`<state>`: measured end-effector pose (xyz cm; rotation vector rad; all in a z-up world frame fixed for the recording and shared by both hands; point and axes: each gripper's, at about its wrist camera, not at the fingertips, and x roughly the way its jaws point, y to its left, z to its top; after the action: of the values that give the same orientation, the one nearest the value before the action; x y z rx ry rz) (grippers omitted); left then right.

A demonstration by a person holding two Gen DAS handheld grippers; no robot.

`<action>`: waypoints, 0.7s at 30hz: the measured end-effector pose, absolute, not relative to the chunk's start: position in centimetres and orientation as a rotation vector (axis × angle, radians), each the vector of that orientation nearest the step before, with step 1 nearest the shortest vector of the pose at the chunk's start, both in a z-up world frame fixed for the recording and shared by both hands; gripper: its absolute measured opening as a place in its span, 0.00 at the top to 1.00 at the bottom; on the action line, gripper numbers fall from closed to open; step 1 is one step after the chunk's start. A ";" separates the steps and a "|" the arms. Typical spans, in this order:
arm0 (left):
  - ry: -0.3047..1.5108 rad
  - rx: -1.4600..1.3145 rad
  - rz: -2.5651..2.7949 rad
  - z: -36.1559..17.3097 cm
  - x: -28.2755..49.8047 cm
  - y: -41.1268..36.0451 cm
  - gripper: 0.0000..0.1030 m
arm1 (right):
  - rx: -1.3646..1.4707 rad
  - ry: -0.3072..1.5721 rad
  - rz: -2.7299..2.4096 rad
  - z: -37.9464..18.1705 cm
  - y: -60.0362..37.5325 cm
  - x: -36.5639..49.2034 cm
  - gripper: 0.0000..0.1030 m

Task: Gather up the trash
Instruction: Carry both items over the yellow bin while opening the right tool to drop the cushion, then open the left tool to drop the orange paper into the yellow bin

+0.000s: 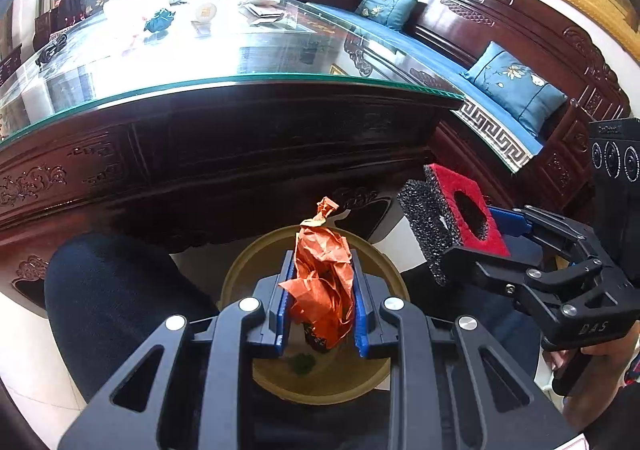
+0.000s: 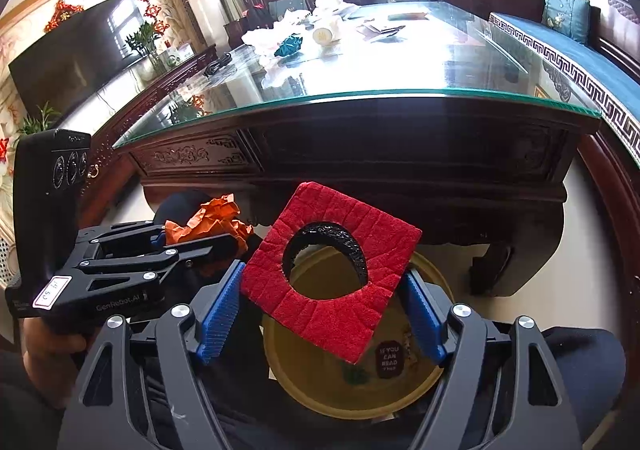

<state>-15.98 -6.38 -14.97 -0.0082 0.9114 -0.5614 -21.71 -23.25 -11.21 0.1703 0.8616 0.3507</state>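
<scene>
Left wrist view: left gripper [image 1: 320, 290] clenches crumpled orange paper [image 1: 322, 270] over the round yellow bin [image 1: 240, 270]; right gripper [image 2: 320, 314] carries red-topped black foam square [image 2: 332, 270]; next, release both

Left wrist view: camera sits behind own fingers [image 1: 280, 290], aims forward and steeply down, close over brass-coloured bin [image 1: 240, 274]; glass-topped counter [image 1: 200, 58] and blue-cushioned bench [image 1: 400, 38] beyond.

Right wrist view: same setup, behind own fingers [image 2: 222, 306], tilted down over bin [image 2: 436, 290] at close range; counter [image 2: 400, 62] ahead, television [image 2: 68, 50] at left.

Shared: bin, counter, bench; each view catches other gripper at frame edge.
</scene>
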 end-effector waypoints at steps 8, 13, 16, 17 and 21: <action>0.923 -0.008 -0.569 -15.0 -15.8 -6.6 0.75 | 0.154 0.854 0.369 -11.0 -23.0 -22.0 0.21; 0.914 -0.002 -0.575 -14.9 -15.9 -6.8 0.75 | 0.156 0.843 0.363 -10.7 -23.2 -22.1 0.21; 0.911 0.004 -0.576 -14.8 -16.0 -6.9 0.75 | 0.157 0.837 0.360 -10.7 -23.2 -22.3 0.21; 0.911 0.005 -0.576 -14.8 -16.0 -7.0 0.75 | 0.155 0.837 0.358 -10.7 -23.2 -22.3 0.21; 0.910 0.010 -0.584 -14.8 -16.2 -7.4 0.75 | 0.158 0.833 0.349 -10.7 -23.6 -22.3 0.21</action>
<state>-16.17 -7.35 -14.79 0.0105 0.9101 -0.5839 -22.30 -23.56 -10.72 0.1577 0.8334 0.3492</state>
